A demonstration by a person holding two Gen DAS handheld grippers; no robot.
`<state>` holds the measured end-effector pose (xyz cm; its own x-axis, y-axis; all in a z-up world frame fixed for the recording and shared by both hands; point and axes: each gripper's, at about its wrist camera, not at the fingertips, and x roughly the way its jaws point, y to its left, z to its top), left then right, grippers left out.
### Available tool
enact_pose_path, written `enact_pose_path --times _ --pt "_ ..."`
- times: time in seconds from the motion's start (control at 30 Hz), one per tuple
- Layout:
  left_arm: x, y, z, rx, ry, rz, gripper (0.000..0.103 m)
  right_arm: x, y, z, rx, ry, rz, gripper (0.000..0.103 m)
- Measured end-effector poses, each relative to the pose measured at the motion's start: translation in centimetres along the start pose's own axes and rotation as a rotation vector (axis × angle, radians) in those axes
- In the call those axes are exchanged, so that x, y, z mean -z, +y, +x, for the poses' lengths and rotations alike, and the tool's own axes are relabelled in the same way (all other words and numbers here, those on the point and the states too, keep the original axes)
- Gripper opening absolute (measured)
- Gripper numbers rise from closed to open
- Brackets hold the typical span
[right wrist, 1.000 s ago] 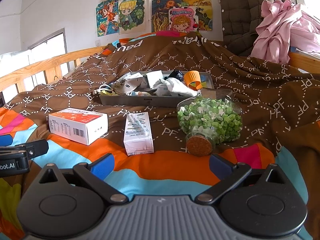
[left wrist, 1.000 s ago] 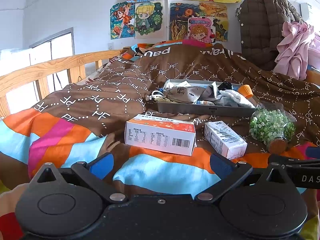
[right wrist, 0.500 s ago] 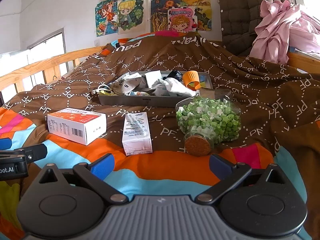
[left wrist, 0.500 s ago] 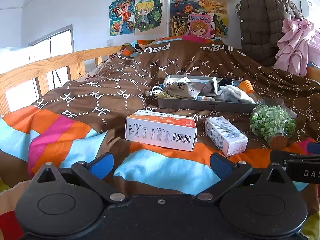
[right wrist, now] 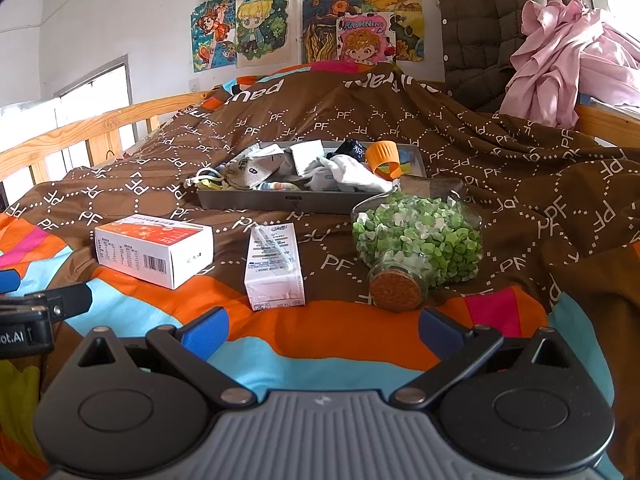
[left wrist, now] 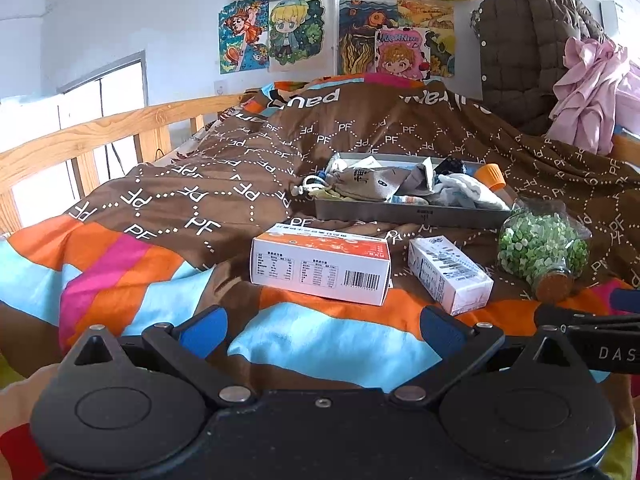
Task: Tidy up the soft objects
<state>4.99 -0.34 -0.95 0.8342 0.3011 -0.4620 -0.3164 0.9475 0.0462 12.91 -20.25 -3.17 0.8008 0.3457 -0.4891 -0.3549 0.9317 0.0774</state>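
A grey tray (left wrist: 408, 213) (right wrist: 280, 202) on the bed holds a beige drawstring pouch (left wrist: 362, 184) (right wrist: 252, 173), white socks (left wrist: 466, 192) (right wrist: 352, 174), an orange-capped bottle (left wrist: 491, 176) (right wrist: 383, 159) and other small items. In front of it lie an orange-white box (left wrist: 320, 264) (right wrist: 154, 250), a small white carton (left wrist: 450, 274) (right wrist: 274, 266) and a corked jar of green pieces (left wrist: 544, 250) (right wrist: 416, 244). My left gripper (left wrist: 320, 326) is open and empty, low over the blanket before the box. My right gripper (right wrist: 320, 328) is open and empty before the carton and jar.
A wooden bed rail (left wrist: 80, 140) runs along the left. A brown quilted jacket (left wrist: 528, 48) and pink cloth (right wrist: 560, 60) hang at the back right. Drawings (left wrist: 340, 32) cover the wall. The striped blanket (left wrist: 140, 272) covers the bed.
Both grippers have drawn back slightly and tilted, so the objects sit a little farther and lower in view. Both stay open and empty.
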Motion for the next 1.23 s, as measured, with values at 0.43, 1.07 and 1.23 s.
enact_pose_path --times 0.43,1.07,1.23 --pt "-0.09 -0.44 -0.20 -0.014 -0.011 0.041 0.102 -0.05 -0.01 -0.01 0.002 0.004 -0.002 0.103" --pt "0.12 -0.22 0.12 -0.018 0.006 0.024 0.102 -0.09 0.00 0.05 0.002 0.007 -0.003 0.103" --pt "0.06 -0.33 -0.04 -0.021 -0.006 0.029 0.102 0.01 -0.07 0.02 0.002 0.008 -0.003 0.103"
